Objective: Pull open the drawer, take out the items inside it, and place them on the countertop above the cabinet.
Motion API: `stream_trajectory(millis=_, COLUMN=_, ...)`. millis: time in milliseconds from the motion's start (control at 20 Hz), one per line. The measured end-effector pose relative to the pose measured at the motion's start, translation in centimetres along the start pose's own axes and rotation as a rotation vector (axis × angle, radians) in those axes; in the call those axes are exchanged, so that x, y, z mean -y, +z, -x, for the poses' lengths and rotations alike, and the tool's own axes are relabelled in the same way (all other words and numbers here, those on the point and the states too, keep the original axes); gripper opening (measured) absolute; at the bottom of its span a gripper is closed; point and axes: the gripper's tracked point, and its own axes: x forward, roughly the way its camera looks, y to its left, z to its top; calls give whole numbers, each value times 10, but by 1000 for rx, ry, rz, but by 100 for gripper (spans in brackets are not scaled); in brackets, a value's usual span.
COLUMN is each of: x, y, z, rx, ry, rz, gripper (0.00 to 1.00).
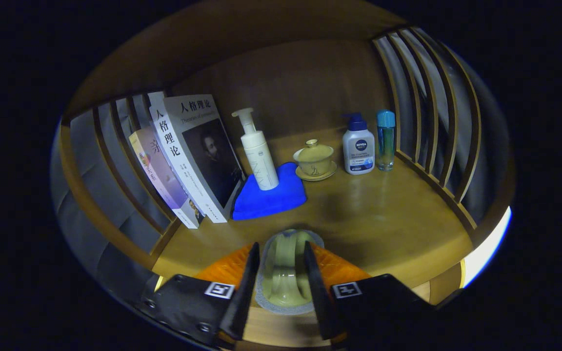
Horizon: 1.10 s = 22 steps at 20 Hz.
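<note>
Gripper view: my tongs [281,287] hang over the front edge of the countertop [383,219], looking in along it.
Tongs: fingers narrow, both pressed on the sides of a pale greenish ceramic piece [286,273], likely a cup or small holder; exact kind I cannot tell.
Held piece, place: between my fingers, over the near edge of the countertop, with something orange [230,268] showing just behind the fingers on both sides.
Step in hand, as I judge it: carrying an item from the drawer to the countertop, placing not yet done.
Next move calls for: going forward onto the bare wood ahead, short of the blue cloth [271,195], setting down level, then spreading the fingers.
Count, books [188,156]: three or so, leaning at the far left.
Count, bottles: three; one white pump bottle [259,156] standing on the cloth, one white bottle with a blue cap [358,146], one clear bottle with a blue cap [386,141].
Count, lidded tea bowl on saucer [314,158]: one.
Count, blue cloth: one.
</note>
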Motion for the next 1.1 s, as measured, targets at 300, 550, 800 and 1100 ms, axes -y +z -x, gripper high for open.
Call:
stream_trajectory(millis=300, x=-8, y=11, z=38, rx=118, ry=8, rz=98, gripper=98)
stream_trajectory(millis=550, x=-26, y=2, z=90, rx=221, ry=57, rz=154, gripper=98)
stream_trajectory(millis=800, x=-32, y=-23, z=137, rx=317, ry=65, rz=209, gripper=98)
stream_trajectory(millis=1100, x=-31, y=-60, z=176, rx=396, ry=48, rz=231, gripper=98)
